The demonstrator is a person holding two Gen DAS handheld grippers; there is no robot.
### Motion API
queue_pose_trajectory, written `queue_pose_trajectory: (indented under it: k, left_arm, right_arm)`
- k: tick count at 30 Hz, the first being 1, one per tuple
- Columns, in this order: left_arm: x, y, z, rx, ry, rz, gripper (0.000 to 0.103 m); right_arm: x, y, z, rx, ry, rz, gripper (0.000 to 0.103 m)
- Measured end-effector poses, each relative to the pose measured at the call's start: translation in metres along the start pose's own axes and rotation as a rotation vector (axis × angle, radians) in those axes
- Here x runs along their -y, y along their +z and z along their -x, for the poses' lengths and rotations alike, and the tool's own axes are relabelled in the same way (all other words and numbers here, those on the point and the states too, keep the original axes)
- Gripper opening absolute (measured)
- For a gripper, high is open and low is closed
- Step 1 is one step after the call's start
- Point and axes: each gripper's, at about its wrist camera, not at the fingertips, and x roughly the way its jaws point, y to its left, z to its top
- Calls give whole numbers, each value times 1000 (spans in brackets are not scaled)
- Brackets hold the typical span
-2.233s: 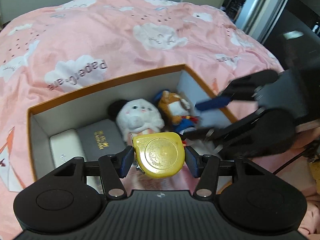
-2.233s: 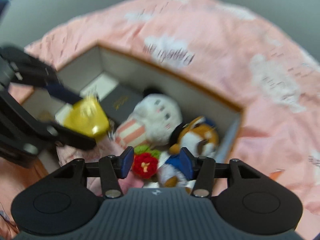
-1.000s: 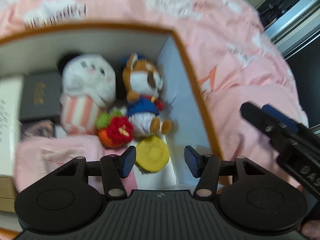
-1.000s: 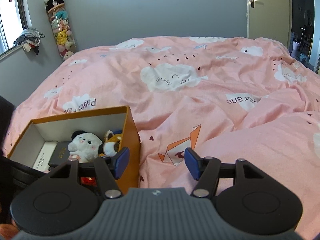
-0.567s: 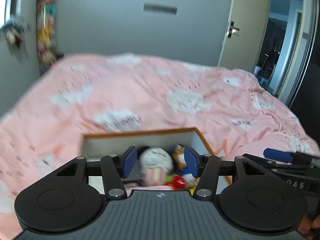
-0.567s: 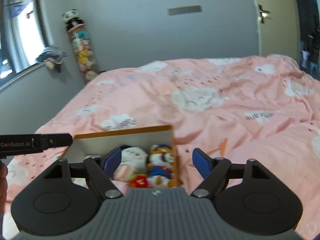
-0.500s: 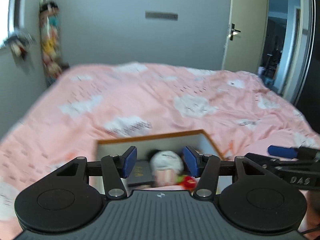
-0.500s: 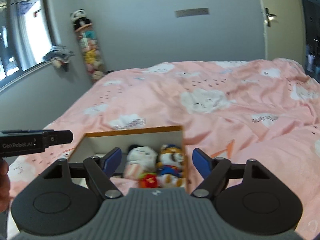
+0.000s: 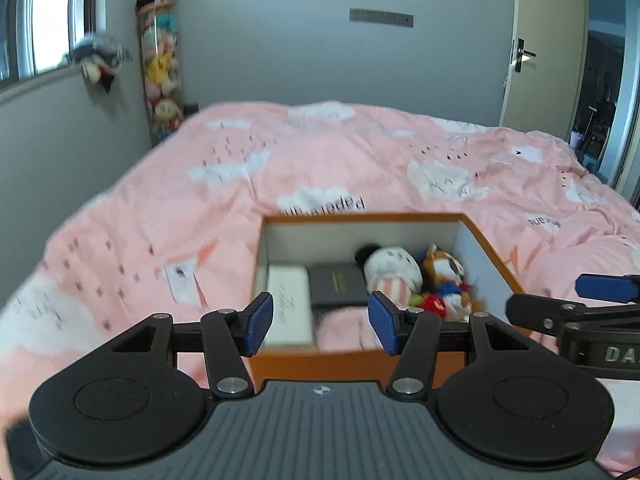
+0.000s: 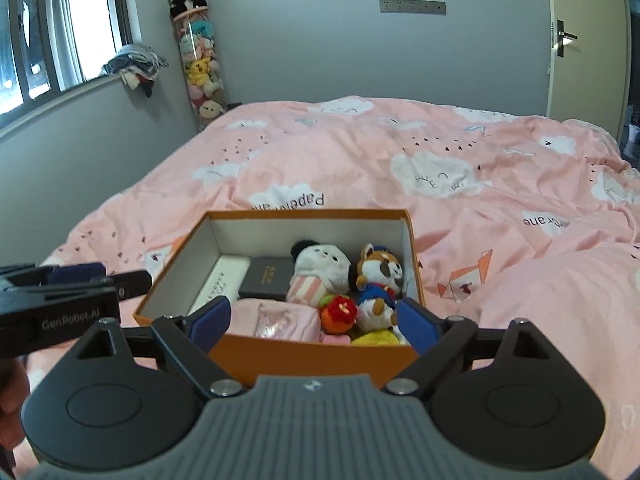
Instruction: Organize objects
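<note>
The left gripper [image 9: 320, 322] is standing open with nothing between its blue pads, hovering near the front edge of the orange box [image 9: 360, 217]. In this left wrist view the box is sitting on the pink cloud-print duvet [image 9: 160, 216], its white interior showing. Along the left wall inside, a white flat case [image 9: 289, 308] is lying beside a dark grey case [image 9: 338, 285] with faint gold lettering too small to read. To their right a white plush [image 9: 394, 270] with black ears and a pink-striped body is lying against a fox plush [image 9: 446, 270] in blue clothes, with a red knitted fruit [image 9: 434, 306] at their feet. The right gripper [image 9: 600, 300] is showing at the right edge, its body marked with letters "DA", cut off by the frame. On the duvet behind the box, printing is appearing upside down and blurred.

In the right wrist view the right gripper [image 10: 316, 322] has just been opening and is spread wide, empty, in front of the same box. A pink pouch [image 10: 276, 322] is lying at the front, and a yellow round object [image 10: 378, 338] is lying in the front right corner below the fox plush. The left gripper is showing at the left, its side reading "GenRobot.AI". The duvet print is reading "Paper" upside down behind the box.
</note>
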Motion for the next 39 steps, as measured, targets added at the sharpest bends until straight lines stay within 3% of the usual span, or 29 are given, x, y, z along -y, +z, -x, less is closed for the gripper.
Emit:
queue_pose_trajectory:
  k: [14, 23, 39]
  left_arm:
    - [3, -23, -26, -17, 28, -17, 64]
    - [6, -28, -47, -34, 29, -38, 64]
    - [9, -31, -50, -45, 22, -49, 64]
  right_arm:
    - [7, -21, -38, 25, -46, -2, 93]
    - [13, -32, -69, -40, -33, -14, 93]
    - [14, -34, -71, -44, -45, 6, 95]
